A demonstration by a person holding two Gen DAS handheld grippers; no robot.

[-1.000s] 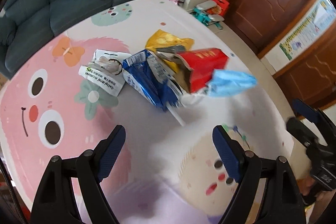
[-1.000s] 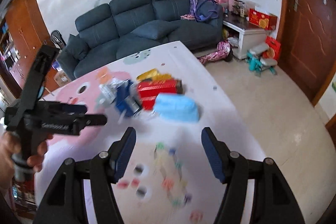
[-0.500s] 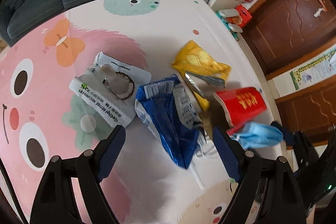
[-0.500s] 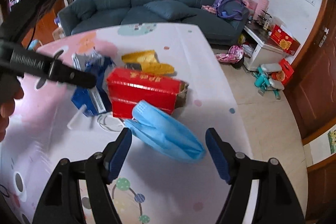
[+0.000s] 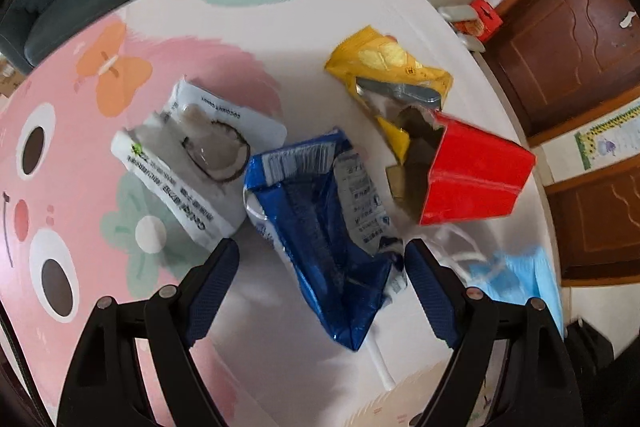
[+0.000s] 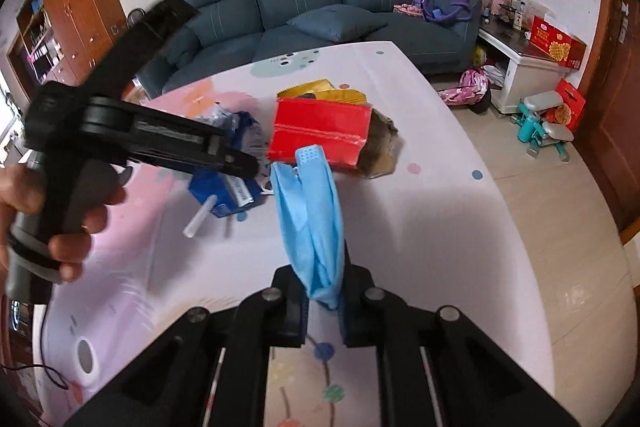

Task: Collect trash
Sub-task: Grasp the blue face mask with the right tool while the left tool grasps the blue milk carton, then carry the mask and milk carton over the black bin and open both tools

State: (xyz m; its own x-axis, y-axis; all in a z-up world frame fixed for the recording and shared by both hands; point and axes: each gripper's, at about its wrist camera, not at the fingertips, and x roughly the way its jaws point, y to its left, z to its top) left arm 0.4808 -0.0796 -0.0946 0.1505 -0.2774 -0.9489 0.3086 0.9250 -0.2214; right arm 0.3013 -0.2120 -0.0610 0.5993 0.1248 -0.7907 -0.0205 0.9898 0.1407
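Trash lies on a cartoon play mat [image 5: 280,19]: a white snack packet [image 5: 192,155], a crumpled blue bag [image 5: 320,211], a yellow chip bag [image 5: 388,67], a red carton [image 5: 476,179] and a white stick [image 5: 378,359]. My left gripper [image 5: 320,251] is open and points steeply down, with the blue bag's lower end between its fingers but untouched. My right gripper [image 6: 324,287] is closing tight on a light blue face mask [image 6: 310,203], pinched and folded between the pads. The mask [image 5: 516,275] also shows beside the red carton [image 6: 320,131].
A dark sofa [image 6: 320,7] stands behind the mat. Bare tile floor [image 6: 540,187] lies to the right, with a white cabinet [image 6: 528,75], red boxes and a small teal toy. A hand [image 6: 76,219] holds the left gripper's handle, close on the right gripper's left.
My left gripper came down over the blue bag, still open. My right gripper moved onto the face mask and shut on it; the mask now stands folded between its fingers.
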